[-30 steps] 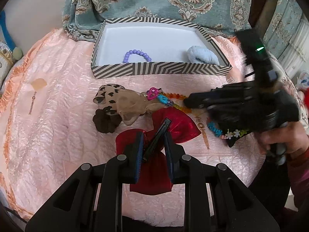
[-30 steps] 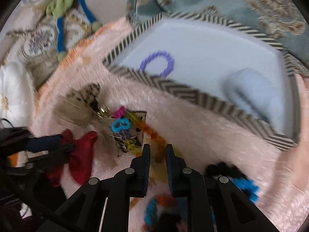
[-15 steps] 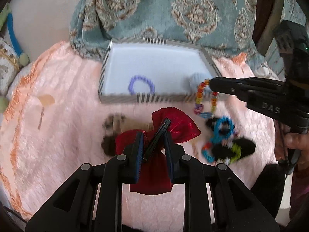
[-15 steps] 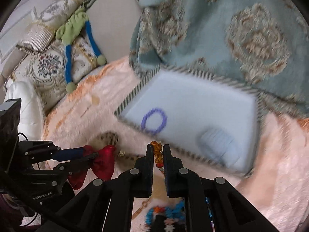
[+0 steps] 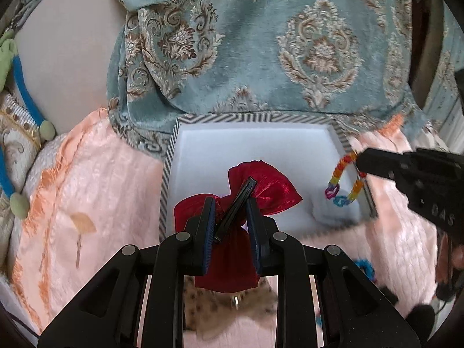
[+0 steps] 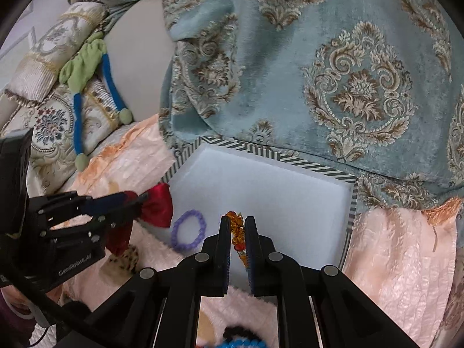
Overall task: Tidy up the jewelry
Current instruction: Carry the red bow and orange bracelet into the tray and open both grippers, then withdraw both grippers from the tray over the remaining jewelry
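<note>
Now that both claws have lifted off the pink blanket (image 5: 110, 191) and moved over the striped tray (image 5: 169, 156), left claw (image 5: 230, 214) clamps the red bow clip (image 5: 261, 187), right claw (image 6: 237, 232) pinches the bead bracelet (image 5: 343, 181) — drop-off next, probably.

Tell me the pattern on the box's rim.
Black-and-white diagonal stripes on the box rim, clearest in the right wrist view.

Red bow (image 5: 262, 187): glossy, satin-like cloth, creased.
Bow clip (image 5: 236, 207): black, smooth, semi-matt.
Beaded bracelet (image 5: 345, 181): glossy translucent plastic-looking links.
Purple bracelet (image 6: 188, 230): smooth matt beads.
Tray (image 5: 255, 117): striped paper-like rim, matt white inside.
Bedcover (image 5: 95, 174): pink, sheened, quilted cloth.
Blanket (image 5: 261, 46) at 12 o'clock: plush teal pile, woven ornament.
</note>
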{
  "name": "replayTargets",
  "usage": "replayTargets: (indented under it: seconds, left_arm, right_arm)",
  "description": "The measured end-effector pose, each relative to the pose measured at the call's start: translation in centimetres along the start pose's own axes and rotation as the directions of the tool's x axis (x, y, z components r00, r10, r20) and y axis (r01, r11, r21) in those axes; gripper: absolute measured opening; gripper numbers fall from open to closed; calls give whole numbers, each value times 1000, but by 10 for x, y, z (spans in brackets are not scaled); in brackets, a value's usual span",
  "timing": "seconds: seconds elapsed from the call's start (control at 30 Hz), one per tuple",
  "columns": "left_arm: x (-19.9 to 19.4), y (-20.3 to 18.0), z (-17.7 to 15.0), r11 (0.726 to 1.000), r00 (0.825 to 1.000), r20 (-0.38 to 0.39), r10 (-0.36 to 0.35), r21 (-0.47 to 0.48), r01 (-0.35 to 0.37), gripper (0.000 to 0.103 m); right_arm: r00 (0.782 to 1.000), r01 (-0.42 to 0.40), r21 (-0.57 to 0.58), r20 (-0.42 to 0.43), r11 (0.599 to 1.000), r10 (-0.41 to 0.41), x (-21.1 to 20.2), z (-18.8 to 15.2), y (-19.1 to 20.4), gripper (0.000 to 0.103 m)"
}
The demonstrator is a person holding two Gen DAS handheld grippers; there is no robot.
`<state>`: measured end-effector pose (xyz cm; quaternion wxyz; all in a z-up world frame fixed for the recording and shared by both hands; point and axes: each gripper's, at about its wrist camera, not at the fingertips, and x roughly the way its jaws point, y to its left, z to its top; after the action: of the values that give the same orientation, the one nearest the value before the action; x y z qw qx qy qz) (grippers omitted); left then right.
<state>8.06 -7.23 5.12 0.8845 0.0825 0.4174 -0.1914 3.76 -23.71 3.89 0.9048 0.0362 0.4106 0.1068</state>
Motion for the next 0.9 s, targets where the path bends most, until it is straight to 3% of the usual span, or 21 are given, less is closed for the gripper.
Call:
replayTargets:
  seconds: [0.3, 0.57, 0.7, 0.8, 0.9]
  left_arm:
    - [82, 1, 29, 999, 997, -74, 30, -26, -32, 21]
    - [139, 14, 30, 995, 985, -162, 55, -77, -68, 21]
    - [143, 19, 27, 992, 985, -164, 47, -107, -66, 36]
    - [136, 22, 27, 989, 989, -141, 36, -139, -56, 52]
    - [121, 24, 27, 985, 993, -115, 25, -164, -44, 55]
  right_arm:
    - [998, 23, 61, -55, 998, -19, 62, 14, -36, 9]
    - [978, 169, 169, -153, 971, -144, 102, -8, -97, 8]
    - [967, 213, 181, -181, 960, -181, 105, -19, -108, 11]
    - [966, 225, 172, -168, 959, -197, 98, -23, -105, 36]
    - [971, 214, 152, -136, 965, -194, 82, -27, -96, 37]
